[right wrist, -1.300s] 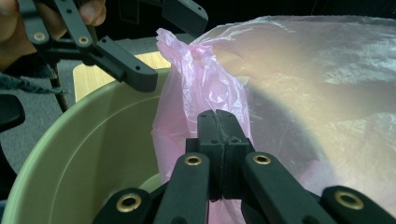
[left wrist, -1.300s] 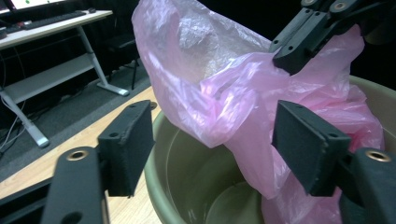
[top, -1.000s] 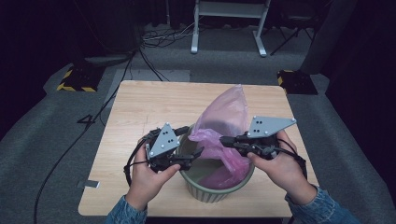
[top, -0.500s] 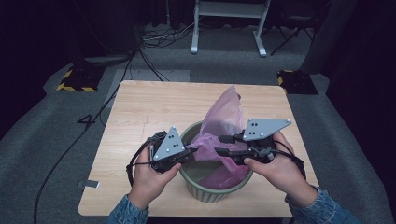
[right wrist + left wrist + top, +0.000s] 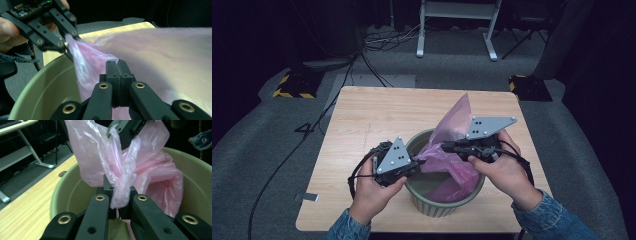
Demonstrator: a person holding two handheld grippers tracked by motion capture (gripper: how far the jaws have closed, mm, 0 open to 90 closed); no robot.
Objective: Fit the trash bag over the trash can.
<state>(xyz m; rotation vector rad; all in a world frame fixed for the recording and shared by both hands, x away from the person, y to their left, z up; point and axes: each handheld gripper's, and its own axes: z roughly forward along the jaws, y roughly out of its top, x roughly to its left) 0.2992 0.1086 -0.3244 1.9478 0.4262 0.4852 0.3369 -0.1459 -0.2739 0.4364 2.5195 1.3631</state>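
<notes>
A pink plastic bag (image 5: 453, 125) stands half inside a pale green round bin (image 5: 430, 207) at the table's near edge, its top rising above the rim. My left gripper (image 5: 423, 161) reaches over the bin's left rim. In the left gripper view its jaws are shut on a gathered fold of the bag (image 5: 121, 192). My right gripper (image 5: 444, 146) comes in from the right and is shut on the bag's film (image 5: 160, 57) close by. The two sets of tips are nearly touching above the bin (image 5: 37, 87). The left gripper (image 5: 71, 41) shows pinching the bag in the right gripper view.
The bin stands on a light wooden table (image 5: 377, 115) with bare wood behind and to the left. Grey carpet surrounds it, with a cable (image 5: 292, 155) trailing off left and a white desk frame (image 5: 457, 25) at the back.
Both grippers have drawn slightly closer together over the bin while holding the bag. The bag's upper part has been gathered narrower.
</notes>
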